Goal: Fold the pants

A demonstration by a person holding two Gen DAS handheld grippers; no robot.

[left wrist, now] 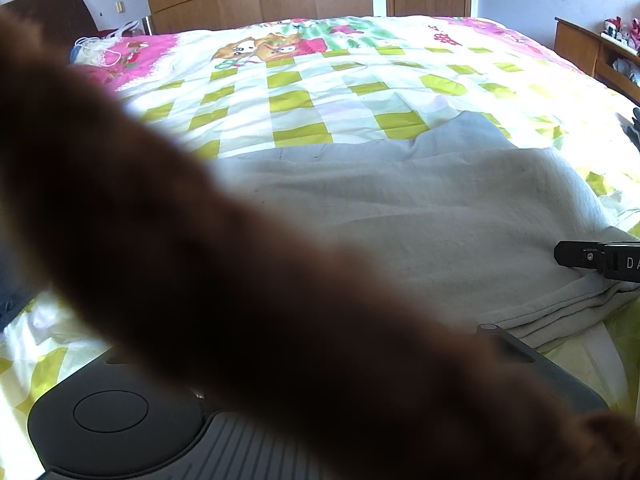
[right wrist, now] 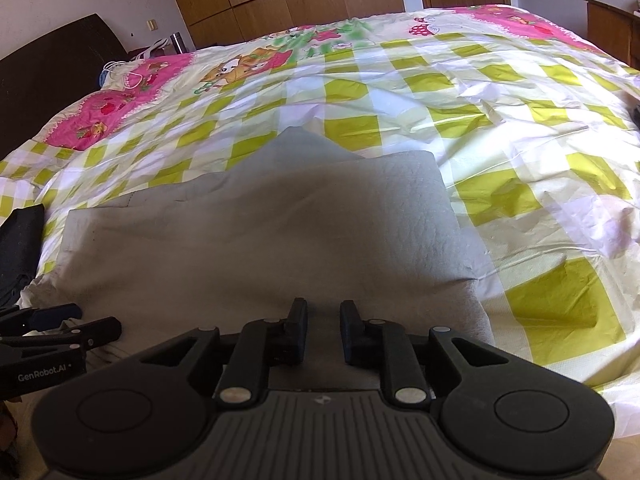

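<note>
Pants (right wrist: 256,248), grey and already folded into a thick stack, lay across the lower middle of the right wrist view on the checked bedspread (right wrist: 520,128), with the right gripper (right wrist: 323,330) spread just above their near edge, pinching nothing. The left gripper (right wrist: 80,330) sat at lower left, marked "GenRobot.AI"; whether it was spread I could not tell, since a blurred brown sleeve (left wrist: 200,260) covered its own camera. Any blind grab could probably drag layers askew.

Soft matt grey cloth pants (right wrist: 256,248) lie on a glossy, crinkled bedcover (right wrist: 500,128) (matt black plastic gripper (right wrist: 323,320)).
</note>
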